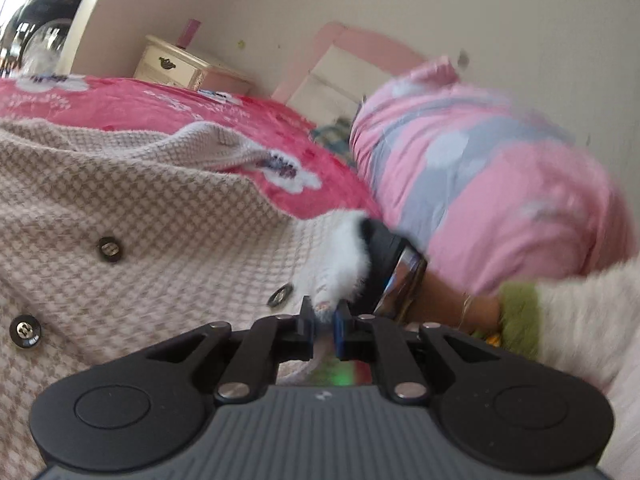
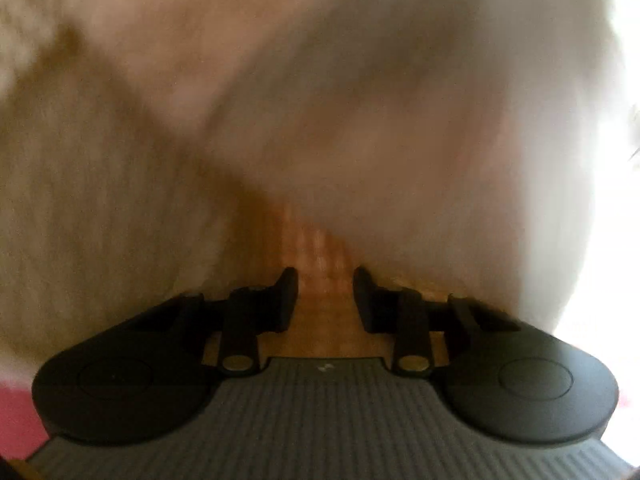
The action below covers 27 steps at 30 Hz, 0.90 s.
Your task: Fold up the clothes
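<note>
L tongs (image 1: 325, 314): jaws nearly closed, a thin fold of white/pinkish fabric pinched between the blue-padded tips; a narrow gap is left on either side of the cloth.
Pinched piece (image 1: 344, 256): fluffy white trim, seen rising from the tips toward a black-and-chrome device (image 1: 394, 270), prob. the other tool, seen just right of it; edges blurred.
R tongs (image 2: 325, 280): jaws held part-open, moderate gap; pale cream cloth (image 2: 320, 120) is draped right over the lens and lies between the fingers. Whether it is actually gripped can't be told, the view being badly blurred.
Cardigan (image 1: 140, 220): beige/white houndstooth knit, spread on the bed, filling the left and centre of the L view; collar or edge fold seen raised at its upper part. Its near portion runs up to the L tongs.
Buttons: dark, round; three are seen, e.g. one (image 1: 109, 249) mid-garment, one (image 1: 25, 331) near the left edge of view, one (image 1: 280, 295) just left of the L tips.
Bedspread (image 1: 140, 104): bright pink w/ white flower print, lying under the cardigan, exposed beyond its far edge.
Pillow/duvet (image 1: 480, 184): pink and grey w/ white patches, bunched at the right of the bed, near the headboard (image 1: 352, 68), pink and cream.
Person's arm (image 1: 460, 308): bare wrist w/ thin bracelet, sleeve (image 1: 580, 320) white fluffy w/ green cuff, entering from the right.
Nightstand (image 1: 180, 66): cream, dark handle, at the far side of the bed, against the wall.
</note>
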### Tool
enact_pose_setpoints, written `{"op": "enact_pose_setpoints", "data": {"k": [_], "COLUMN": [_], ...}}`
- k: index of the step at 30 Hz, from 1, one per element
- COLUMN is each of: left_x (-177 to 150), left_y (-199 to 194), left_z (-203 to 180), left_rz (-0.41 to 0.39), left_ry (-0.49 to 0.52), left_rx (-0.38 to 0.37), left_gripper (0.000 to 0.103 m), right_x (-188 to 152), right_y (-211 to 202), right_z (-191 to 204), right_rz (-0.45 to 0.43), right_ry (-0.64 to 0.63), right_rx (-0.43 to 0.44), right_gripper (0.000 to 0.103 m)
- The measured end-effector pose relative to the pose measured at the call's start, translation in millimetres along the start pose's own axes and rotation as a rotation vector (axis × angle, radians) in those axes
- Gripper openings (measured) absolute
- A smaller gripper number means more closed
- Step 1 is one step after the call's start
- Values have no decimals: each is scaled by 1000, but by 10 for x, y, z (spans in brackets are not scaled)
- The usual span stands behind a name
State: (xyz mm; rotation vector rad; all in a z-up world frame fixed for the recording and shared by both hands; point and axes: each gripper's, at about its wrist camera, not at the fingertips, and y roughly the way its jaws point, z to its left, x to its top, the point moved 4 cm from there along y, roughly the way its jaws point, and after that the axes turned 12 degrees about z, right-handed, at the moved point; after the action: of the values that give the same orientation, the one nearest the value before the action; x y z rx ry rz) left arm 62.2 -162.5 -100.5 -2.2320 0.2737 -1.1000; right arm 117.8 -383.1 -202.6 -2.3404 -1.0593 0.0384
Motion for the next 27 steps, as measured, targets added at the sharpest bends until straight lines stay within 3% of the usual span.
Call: {"op": "enact_pose_setpoints", "data": {"k": [3, 7, 10, 13, 17, 20, 23, 24, 25, 27], "left_x": [-119, -183, -167, -136, -236, -369, -474, -502, -531, -584], "left_y": [159, 161, 132, 142, 300, 429, 545, 575, 597, 634], "left_z": [-9, 30, 81, 127, 82, -30, -133, -155, -174, -203], "left_rz": [39, 34, 17, 13, 69, 105, 127, 133, 139, 146], "left_ry": [64, 63, 50, 51, 99, 182, 268, 286, 300, 323], "left_rx": [50, 47, 44, 47, 49, 63, 90, 97, 102, 113], "left_gripper": [9, 9, 10, 10, 10, 10, 10, 10, 10, 10], "right_x": [-31, -179, -346, -426, -612, -863, -1157, -1278, -1397, -1600], "right_y": [-74, -358, -568, -754, -559, -421, -756, -674, -613, -682], "right_z": [-14, 88, 130, -44, -731, -1177, -1067, -1096, -1119, -1074], "right_rz": [-37, -153, -215, -225, -4, 121, 203, 224, 241, 238], "right_ry": [-26, -192, -291, -211, 258, 679, 1075, 1215, 1350, 1559], "right_rx": [11, -12, -19, 79, 337, 677, 1020, 1105, 1180, 1240], "right_gripper": [28, 31, 42, 47, 40, 41, 44, 45, 45, 47]}}
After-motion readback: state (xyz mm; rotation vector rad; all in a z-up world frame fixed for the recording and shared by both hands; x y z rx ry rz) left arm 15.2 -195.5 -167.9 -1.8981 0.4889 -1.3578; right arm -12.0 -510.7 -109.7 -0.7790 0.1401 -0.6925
